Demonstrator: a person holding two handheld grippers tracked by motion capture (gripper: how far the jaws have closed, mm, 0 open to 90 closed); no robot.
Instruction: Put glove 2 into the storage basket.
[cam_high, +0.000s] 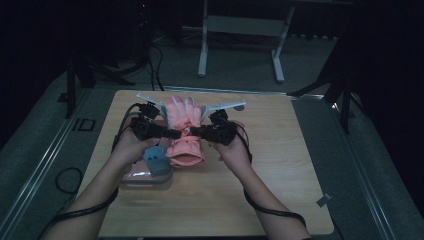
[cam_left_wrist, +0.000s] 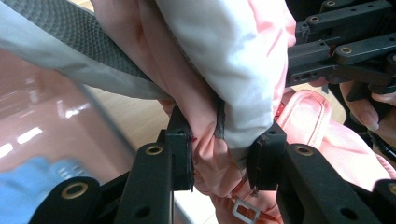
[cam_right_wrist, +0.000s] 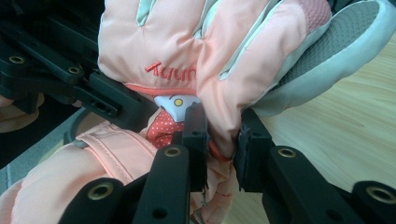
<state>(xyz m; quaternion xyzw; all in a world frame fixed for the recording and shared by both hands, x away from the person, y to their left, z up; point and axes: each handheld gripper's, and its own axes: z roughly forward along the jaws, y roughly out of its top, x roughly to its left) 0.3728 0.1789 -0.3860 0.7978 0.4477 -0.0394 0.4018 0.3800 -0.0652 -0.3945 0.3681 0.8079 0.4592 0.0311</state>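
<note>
At the left of the wooden table, a clear plastic box with a blue item on it sits just beside the person's left hand. The left gripper is clamped on a fold of the pink glove near its wrist; in the left gripper view its jaws pinch bunched pink and white fabric. The glove lies in the middle of the table, fingers pointing away from the person, cuff toward them. The right gripper grips the glove from the other side, its jaws closed on a pink fold below the lettering. The step in hand looks like a two-sided grasp at the wrist. Next would probably be lifting or moving the glove, which calls for both grips holding evenly.
</note>
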